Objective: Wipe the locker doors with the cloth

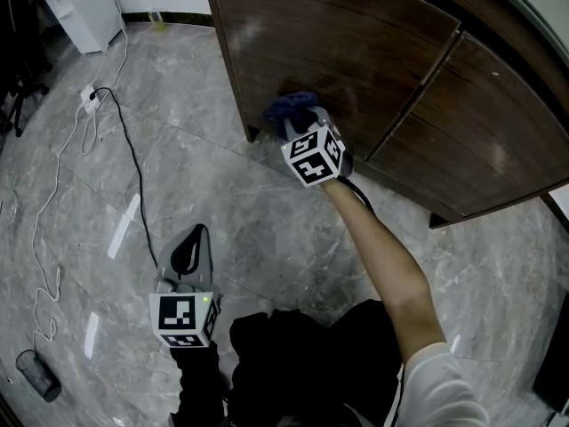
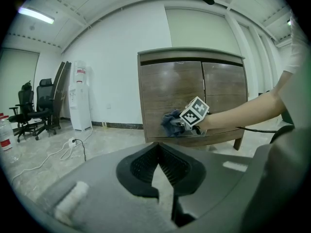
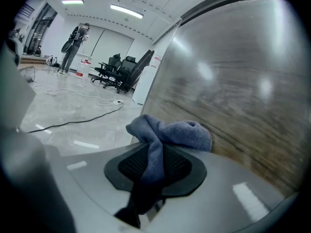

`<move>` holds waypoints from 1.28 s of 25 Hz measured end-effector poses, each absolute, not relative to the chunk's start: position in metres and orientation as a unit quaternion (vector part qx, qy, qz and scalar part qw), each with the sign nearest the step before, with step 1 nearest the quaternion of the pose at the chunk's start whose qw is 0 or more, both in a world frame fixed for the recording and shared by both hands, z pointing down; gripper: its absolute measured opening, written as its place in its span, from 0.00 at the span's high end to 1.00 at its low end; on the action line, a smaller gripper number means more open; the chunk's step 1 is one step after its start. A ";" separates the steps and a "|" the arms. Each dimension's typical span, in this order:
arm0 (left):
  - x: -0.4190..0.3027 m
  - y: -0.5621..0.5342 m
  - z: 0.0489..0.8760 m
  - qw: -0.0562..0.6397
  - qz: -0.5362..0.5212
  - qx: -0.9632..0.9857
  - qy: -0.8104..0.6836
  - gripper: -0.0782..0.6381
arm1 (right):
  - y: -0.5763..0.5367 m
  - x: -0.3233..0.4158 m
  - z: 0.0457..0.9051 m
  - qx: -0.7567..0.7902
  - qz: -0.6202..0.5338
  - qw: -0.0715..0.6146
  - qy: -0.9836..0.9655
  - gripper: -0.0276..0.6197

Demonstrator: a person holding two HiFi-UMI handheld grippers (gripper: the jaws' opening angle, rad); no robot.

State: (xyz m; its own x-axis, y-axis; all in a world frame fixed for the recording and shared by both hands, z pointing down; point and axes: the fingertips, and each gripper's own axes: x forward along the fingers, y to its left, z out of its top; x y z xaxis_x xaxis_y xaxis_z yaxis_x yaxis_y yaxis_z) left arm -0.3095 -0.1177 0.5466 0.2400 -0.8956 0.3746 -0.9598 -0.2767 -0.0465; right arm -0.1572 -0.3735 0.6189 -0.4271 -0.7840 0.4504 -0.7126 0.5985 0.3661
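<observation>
A brown wooden locker stands ahead with a left door (image 1: 338, 43) and a right door (image 1: 480, 114). My right gripper (image 1: 302, 124) is shut on a crumpled blue cloth (image 1: 289, 109) and presses it against the lower part of the left door. In the right gripper view the cloth (image 3: 170, 132) bulges out of the shut jaws of that gripper (image 3: 153, 154), right against the wood (image 3: 243, 81). My left gripper (image 1: 188, 243) hangs low over the floor, away from the locker, shut and empty (image 2: 156, 152). From there the cloth (image 2: 170, 122) shows on the left door (image 2: 170, 86).
Grey marble floor all around. A power strip with cables (image 1: 89, 96) lies to the left. A white water dispenser (image 1: 80, 7) stands at the far wall. Office chairs (image 2: 34, 110) are further left, and a person (image 3: 73, 40) stands far off. A dark object (image 1: 37, 374) lies near my feet.
</observation>
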 end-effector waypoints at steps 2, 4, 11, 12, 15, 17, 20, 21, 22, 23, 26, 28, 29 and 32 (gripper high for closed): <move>-0.312 -0.118 0.544 0.091 0.166 0.781 -0.596 0.89 | -0.375 -0.160 0.604 0.447 -0.066 0.290 -0.844 0.81; -0.314 -0.118 0.541 0.084 0.166 0.780 -0.598 0.89 | -0.376 -0.162 0.588 0.449 -0.072 0.280 -0.846 0.81; -0.315 -0.118 0.532 0.079 0.163 0.778 -0.601 0.89 | -0.383 -0.174 0.527 0.451 -0.102 0.245 -0.852 0.81; -0.314 -0.118 0.531 0.079 0.162 0.778 -0.602 0.89 | -0.384 -0.176 0.517 0.452 -0.106 0.237 -0.853 0.81; -0.315 -0.118 0.528 0.078 0.163 0.777 -0.603 0.89 | -0.387 -0.182 0.487 0.453 -0.117 0.215 -0.857 0.81; -0.317 -0.118 0.527 0.078 0.163 0.776 -0.604 0.89 | -0.389 -0.185 0.468 0.454 -0.123 0.201 -0.859 0.81; -0.317 -0.119 0.525 0.077 0.162 0.776 -0.605 0.89 | -0.391 -0.187 0.442 0.459 -0.130 0.181 -0.860 0.81; -0.318 -0.119 0.524 0.076 0.162 0.776 -0.605 0.89 | -0.391 -0.188 0.435 0.462 -0.131 0.176 -0.859 0.81; -0.319 -0.119 0.524 0.076 0.162 0.776 -0.605 0.89 | -0.392 -0.189 0.429 0.464 -0.132 0.172 -0.859 0.81; -0.320 -0.118 0.524 0.075 0.162 0.775 -0.606 0.89 | -0.392 -0.190 0.423 0.466 -0.134 0.167 -0.859 0.81; -0.321 -0.118 0.525 0.077 0.161 0.773 -0.608 0.89 | -0.394 -0.192 0.409 0.468 -0.140 0.159 -0.858 0.81; -0.321 -0.119 0.525 0.077 0.161 0.773 -0.608 0.89 | -0.395 -0.193 0.399 0.468 -0.145 0.156 -0.858 0.81; -0.321 -0.119 0.524 0.076 0.161 0.774 -0.608 0.89 | -0.395 -0.194 0.394 0.468 -0.147 0.154 -0.858 0.81; -0.320 -0.119 0.522 0.076 0.159 0.775 -0.606 0.89 | -0.395 -0.196 0.376 0.472 -0.150 0.144 -0.857 0.81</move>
State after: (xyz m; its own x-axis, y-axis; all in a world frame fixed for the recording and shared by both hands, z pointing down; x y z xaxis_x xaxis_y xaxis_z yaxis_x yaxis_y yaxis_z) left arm -0.3203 -0.1187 0.5224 0.2142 -0.9161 0.3390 -0.9647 -0.2529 -0.0739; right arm -0.1955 -0.3953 0.3765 -0.5130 -0.8520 0.1046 -0.7657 0.5094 0.3927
